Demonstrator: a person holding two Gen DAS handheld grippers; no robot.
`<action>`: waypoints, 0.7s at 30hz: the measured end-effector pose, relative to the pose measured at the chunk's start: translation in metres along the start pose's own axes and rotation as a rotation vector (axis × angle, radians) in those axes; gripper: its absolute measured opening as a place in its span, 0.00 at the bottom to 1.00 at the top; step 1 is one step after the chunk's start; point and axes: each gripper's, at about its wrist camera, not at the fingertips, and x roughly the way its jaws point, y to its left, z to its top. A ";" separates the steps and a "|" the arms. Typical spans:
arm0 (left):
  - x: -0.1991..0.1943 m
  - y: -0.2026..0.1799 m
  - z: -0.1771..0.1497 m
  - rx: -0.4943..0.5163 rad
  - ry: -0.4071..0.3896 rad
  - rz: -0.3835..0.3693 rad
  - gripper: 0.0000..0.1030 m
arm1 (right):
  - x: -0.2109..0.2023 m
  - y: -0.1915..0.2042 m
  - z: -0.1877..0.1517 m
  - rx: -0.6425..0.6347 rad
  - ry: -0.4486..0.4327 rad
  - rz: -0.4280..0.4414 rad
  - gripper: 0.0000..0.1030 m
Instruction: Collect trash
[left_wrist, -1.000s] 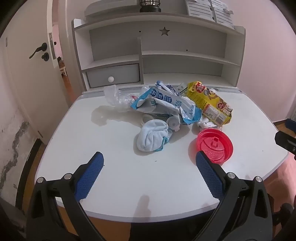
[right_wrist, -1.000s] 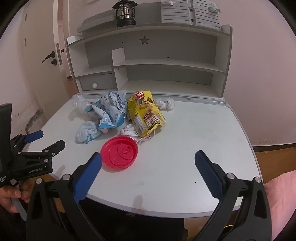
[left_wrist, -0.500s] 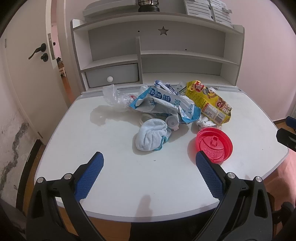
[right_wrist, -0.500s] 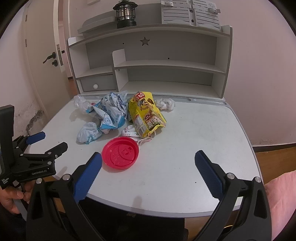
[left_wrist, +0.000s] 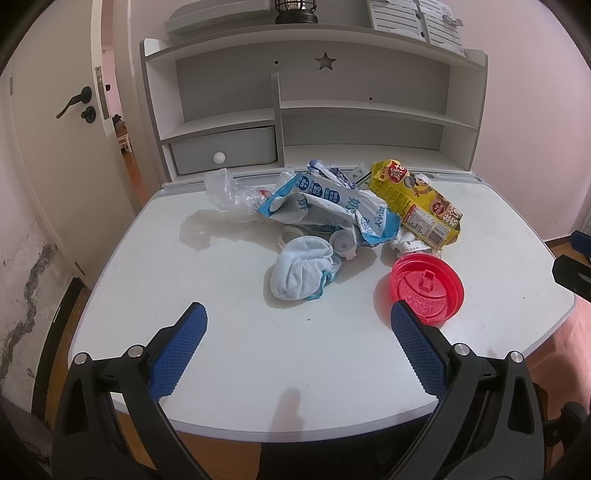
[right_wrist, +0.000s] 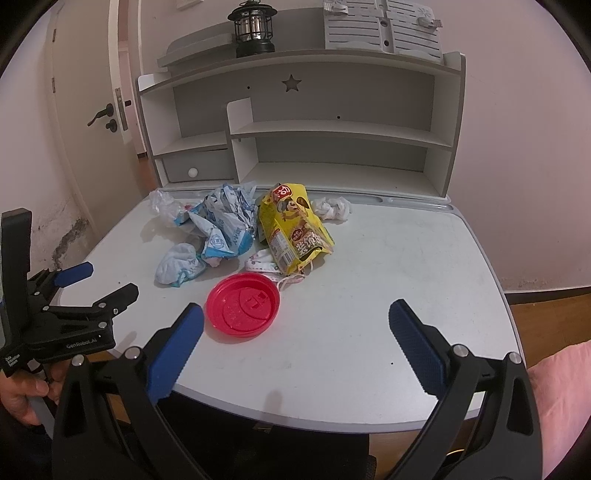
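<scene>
A pile of trash lies on the white desk (left_wrist: 207, 302): a red plastic lid (left_wrist: 426, 283) (right_wrist: 243, 308), a yellow snack bag (left_wrist: 417, 203) (right_wrist: 295, 225), a crumpled blue-and-white wrapper (left_wrist: 332, 203) (right_wrist: 225, 218), a pale blue cloth wad (left_wrist: 303, 271) (right_wrist: 179, 264), a clear plastic bag (left_wrist: 229, 194) and a white tissue ball (right_wrist: 332, 208). My left gripper (left_wrist: 297, 345) is open and empty, near the desk's front edge, short of the cloth and lid. My right gripper (right_wrist: 295, 345) is open and empty, the lid just beyond its left finger.
A white shelf unit (right_wrist: 332, 133) with a drawer (left_wrist: 225, 149) stands at the desk's back; a lantern (right_wrist: 253, 29) sits on top. A door (left_wrist: 55, 110) is at the left. The left gripper also shows in the right wrist view (right_wrist: 92, 284).
Both grippers have edged slightly forward toward the pile. The jaws stay open and the trash has not moved.
</scene>
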 end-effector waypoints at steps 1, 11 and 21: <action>0.000 0.000 0.000 0.000 0.001 -0.001 0.94 | 0.000 0.000 0.000 0.000 0.000 0.000 0.94; 0.000 -0.002 0.000 0.003 0.001 0.000 0.94 | 0.000 0.001 -0.001 -0.002 0.000 0.002 0.94; 0.000 -0.002 0.000 0.006 0.003 -0.001 0.94 | 0.001 0.001 0.000 -0.004 0.002 0.004 0.94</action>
